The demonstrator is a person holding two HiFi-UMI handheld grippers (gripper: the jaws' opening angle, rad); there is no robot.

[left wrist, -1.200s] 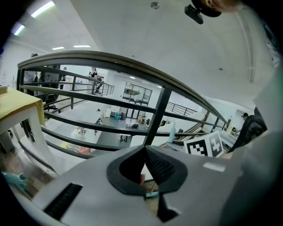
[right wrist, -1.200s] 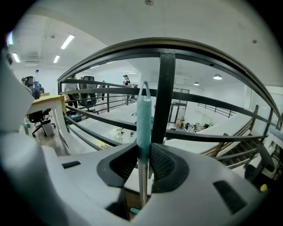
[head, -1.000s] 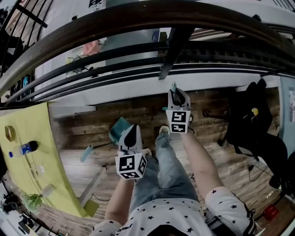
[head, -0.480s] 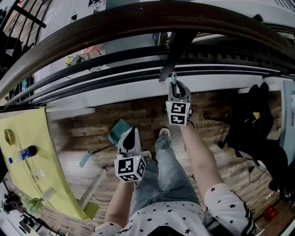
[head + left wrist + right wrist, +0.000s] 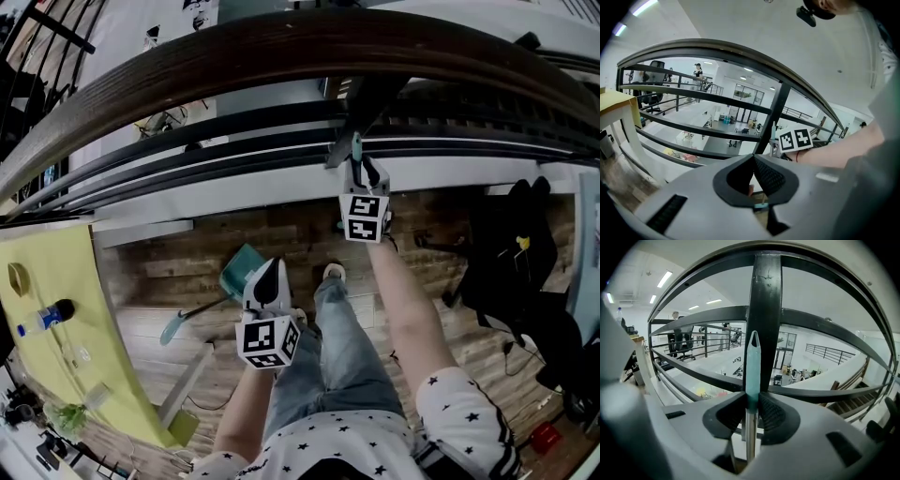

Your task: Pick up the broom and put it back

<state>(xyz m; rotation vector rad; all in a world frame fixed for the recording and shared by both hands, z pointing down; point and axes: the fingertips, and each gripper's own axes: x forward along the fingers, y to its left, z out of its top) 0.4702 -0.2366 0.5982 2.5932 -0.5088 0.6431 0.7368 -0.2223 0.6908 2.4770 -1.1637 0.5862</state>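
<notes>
At the far left of the head view, a yellow-green worktop, with a roll of tape and a bottle lying near its left edge. Just right of it, on the wooden floor, a teal dustpan, its long handle stretched back toward the worktop.

Next to the right, the left hand-held gripper, low over the floor, beside the dustpan and above the person's jeans. Angled forward and down. In the left gripper view, the same hand-held gripper with its dark pads brought together at the tips and nothing pinched between them. Beyond it, the other gripper's marker cube against the dark bars.

Further right and farther forward, the right hand-held gripper, raised close to the railing. Clamped on the broom by its handle. In the right gripper view, the broom between the pads of that hand-held gripper, teal grip end poking up above them and silvery shaft running down below. Held upright, directly in front of a black railing post; whether touching it, not clear. Broom head out of sight in every view.

At the far right, a black bag, well apart from both grippers.
</notes>
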